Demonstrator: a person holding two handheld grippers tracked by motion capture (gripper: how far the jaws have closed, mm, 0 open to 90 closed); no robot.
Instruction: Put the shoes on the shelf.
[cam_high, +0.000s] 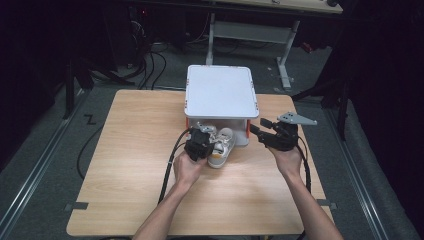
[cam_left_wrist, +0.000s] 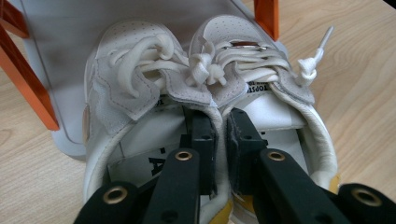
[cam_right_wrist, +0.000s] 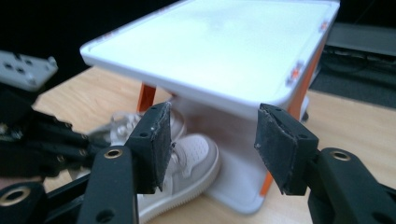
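We see the L gripper (cam_left_wrist: 219, 140) clamped on the white sneakers' (cam_left_wrist: 210, 93) touching inner collars, toes under the shelf (cam_high: 221, 92). R gripper (cam_right_wrist: 212, 147) open w/ nothing between, just right of them.

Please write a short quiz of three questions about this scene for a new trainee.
1. True or false: the left gripper has its jaws shut on the inner collars of the two white shoes.
2. Is anything between the right gripper jaws?
3. Where do the shoe toes point?

Key: 1 true. 2 No, the jaws are open and bare. 3 Under the white shelf with orange legs, on its lower tray.
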